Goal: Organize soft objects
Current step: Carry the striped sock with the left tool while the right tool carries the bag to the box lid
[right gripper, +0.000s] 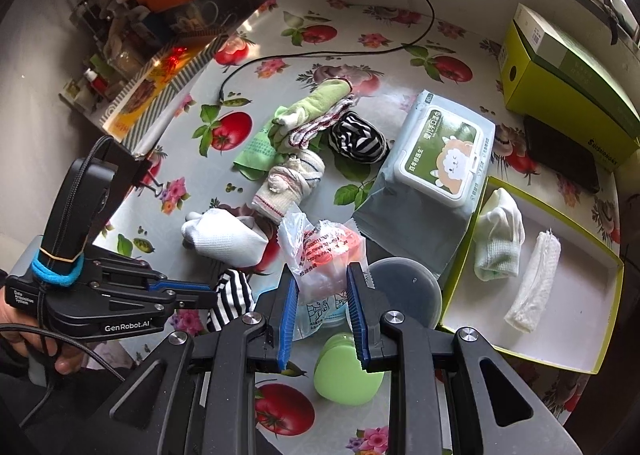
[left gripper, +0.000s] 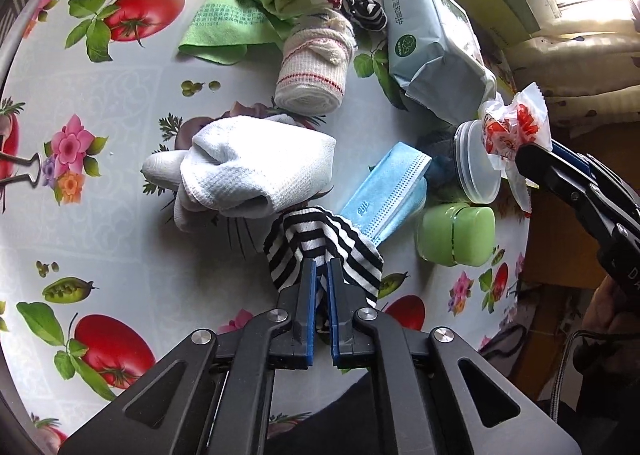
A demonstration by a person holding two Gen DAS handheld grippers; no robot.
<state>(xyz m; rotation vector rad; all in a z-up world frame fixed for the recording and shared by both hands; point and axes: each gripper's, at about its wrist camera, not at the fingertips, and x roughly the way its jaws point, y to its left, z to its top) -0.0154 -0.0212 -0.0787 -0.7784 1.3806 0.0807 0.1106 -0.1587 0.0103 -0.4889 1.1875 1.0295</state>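
Pinching a black-and-white striped sock (left gripper: 320, 243) between nearly closed blue pads, the left tool (left gripper: 322, 267) holds it just above the floral surface (left gripper: 120, 183), beside a white sock (left gripper: 256, 171) and blue mask (left gripper: 388, 187). From the right wrist, the right tool (right gripper: 322, 279) clamps a crinkled plastic packet (right gripper: 320, 255); a green-rimmed box (right gripper: 532, 359) holds two cloths.

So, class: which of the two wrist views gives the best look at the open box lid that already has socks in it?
The right wrist view. It shows the open box lid whole, with a pale green sock and a white sock lying apart inside. The left wrist view does not show it at all.
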